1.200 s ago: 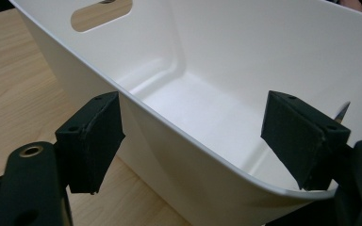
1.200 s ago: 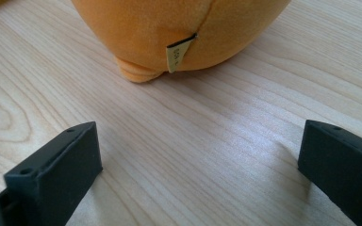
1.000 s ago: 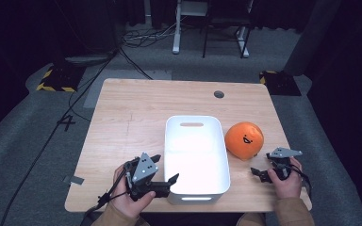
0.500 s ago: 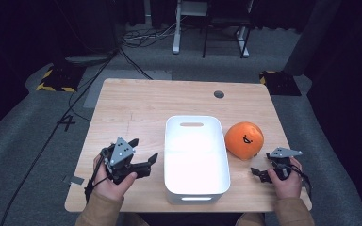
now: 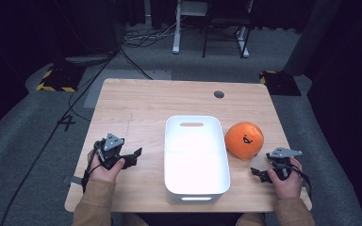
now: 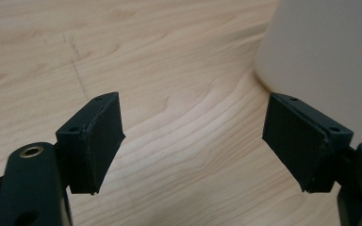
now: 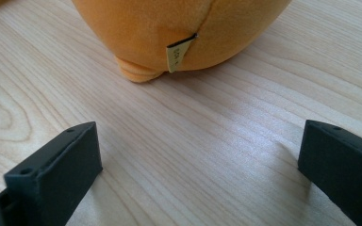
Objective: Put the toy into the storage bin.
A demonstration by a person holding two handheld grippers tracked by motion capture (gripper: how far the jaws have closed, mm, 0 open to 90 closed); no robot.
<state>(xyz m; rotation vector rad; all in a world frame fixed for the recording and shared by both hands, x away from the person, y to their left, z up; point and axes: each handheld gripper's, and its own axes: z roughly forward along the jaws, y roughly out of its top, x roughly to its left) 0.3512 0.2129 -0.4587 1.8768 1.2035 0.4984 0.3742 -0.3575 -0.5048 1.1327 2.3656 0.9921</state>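
The wooden worktop (image 5: 136, 113) carries a white bin (image 5: 195, 155) at its middle, and an orange plush ball (image 5: 244, 140) sits just beside the bin's right wall. The left tool (image 5: 134, 155) lies left of the bin with its jaws spread over bare wood. The right tool (image 5: 257, 173) rests near the ball, jaws spread and pinching nothing.

One white tub (image 5: 196, 155) sits mid-worktop (image 5: 141, 108), and one orange plush ball (image 5: 244, 140) lies at its three o'clock. Two grippers are out: the left gripper (image 5: 133, 155) at nine o'clock, the right gripper (image 5: 258, 173) at four.
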